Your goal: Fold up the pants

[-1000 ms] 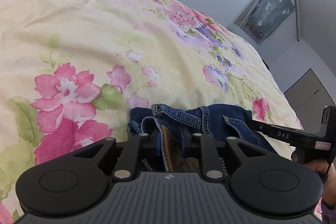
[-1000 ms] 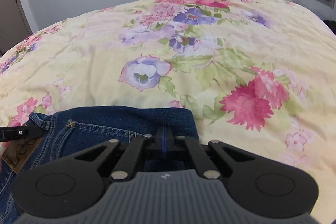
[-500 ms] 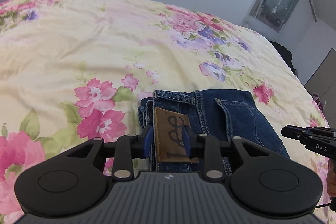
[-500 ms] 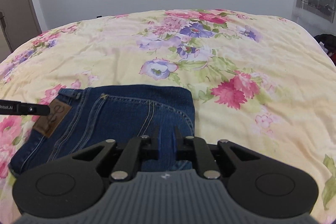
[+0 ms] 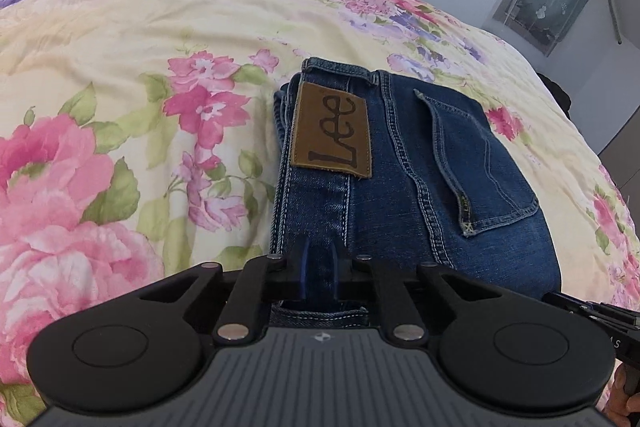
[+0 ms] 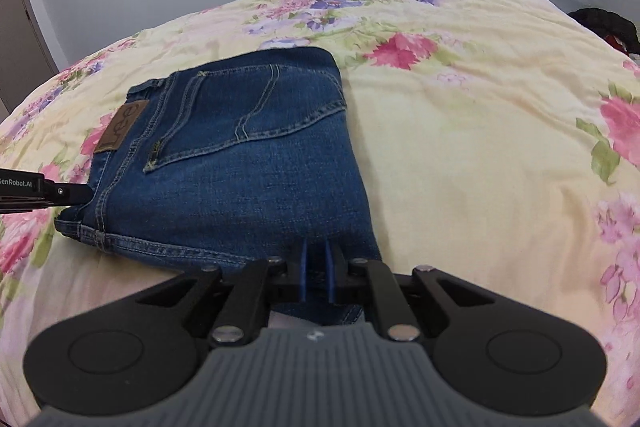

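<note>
- The jeans (image 6: 236, 155) lie on the bed's floral duvet (image 6: 480, 155) as a compact, roughly rectangular bundle, with the back pocket (image 5: 480, 163) and the brown leather "Lee" patch (image 5: 332, 131) facing up and the waistband along the bundle's left edge.
- Several layers of denim show stacked at that edge in the left wrist view, so the folding looks essentially done; no loose leg trails out of the bundle in either view.
- The left hand-held gripper (image 5: 319, 269) sits over the near left part of the bundle. Its jaws have just been closing and now stand nearly together with only a narrow gap; denim shows behind that gap, but nothing looks pinched, so I read it as closed and holding nothing.
- The right hand-held gripper (image 6: 316, 269) sits at the near right corner of the bundle, jaws likewise almost together, with no cloth visibly clamped.
- What is left, by my judgement: at most a little squaring of the near hem, which sits slightly uneven, and drawing both tools clear of the bed.
</note>
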`<state>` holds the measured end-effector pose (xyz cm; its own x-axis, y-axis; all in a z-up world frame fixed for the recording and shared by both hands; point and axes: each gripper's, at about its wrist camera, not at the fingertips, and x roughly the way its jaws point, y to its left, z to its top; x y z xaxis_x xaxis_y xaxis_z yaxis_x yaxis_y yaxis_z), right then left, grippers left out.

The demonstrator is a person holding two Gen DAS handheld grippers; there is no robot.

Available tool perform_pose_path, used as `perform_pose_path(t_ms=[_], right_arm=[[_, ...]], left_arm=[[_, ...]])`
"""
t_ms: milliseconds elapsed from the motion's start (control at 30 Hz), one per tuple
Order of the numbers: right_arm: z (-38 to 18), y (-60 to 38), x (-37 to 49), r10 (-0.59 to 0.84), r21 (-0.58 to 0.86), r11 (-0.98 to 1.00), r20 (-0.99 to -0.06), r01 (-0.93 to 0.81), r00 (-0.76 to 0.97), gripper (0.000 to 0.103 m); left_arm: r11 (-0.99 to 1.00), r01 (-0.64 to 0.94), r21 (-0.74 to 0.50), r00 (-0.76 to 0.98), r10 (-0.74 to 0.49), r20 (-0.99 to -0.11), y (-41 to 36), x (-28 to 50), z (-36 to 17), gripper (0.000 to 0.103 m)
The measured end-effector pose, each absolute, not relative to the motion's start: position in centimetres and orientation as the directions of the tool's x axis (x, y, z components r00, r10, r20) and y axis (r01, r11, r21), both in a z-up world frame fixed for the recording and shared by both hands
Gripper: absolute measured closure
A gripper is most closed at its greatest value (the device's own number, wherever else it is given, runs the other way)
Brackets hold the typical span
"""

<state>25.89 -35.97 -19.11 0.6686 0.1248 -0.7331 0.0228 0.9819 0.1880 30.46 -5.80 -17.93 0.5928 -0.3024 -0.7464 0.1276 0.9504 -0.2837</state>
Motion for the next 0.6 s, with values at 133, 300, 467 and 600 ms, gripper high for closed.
perform_pose_path(t_ms=[133,300,467,600], right_arm=[[-20.6,-36.4,26.7,0.147,0.259,0.963,-0.739,0.076,0.658,0.098],[-20.1,-36.7,26.3,0.157,0.272,0.96,-0.711,0.063,0.685,0.098],[-18.0,-38.1,24.9,0.169,0.358,0.931,-0.599,0.073,0.782,0.069],[-17.9,-39.5,26.0,0.199,0.459,0.883,-0.548,0.093,0.812,0.038]], left_arm=[[0.949,0.084,-0.304,0.616,-0.289,-0.732,-5.9,30.0,-19.1,0.09],[0.937,0.049,-0.346,0.641,-0.295,-0.708,-5.3,29.4,-18.4,0.089],[0.905,0.002,-0.426,0.693,-0.308,-0.652,-3.6,29.4,-17.1,0.071],[0.866,-0.022,-0.5,0.693,-0.347,-0.632,-1.9,31.8,-16.8,0.045]])
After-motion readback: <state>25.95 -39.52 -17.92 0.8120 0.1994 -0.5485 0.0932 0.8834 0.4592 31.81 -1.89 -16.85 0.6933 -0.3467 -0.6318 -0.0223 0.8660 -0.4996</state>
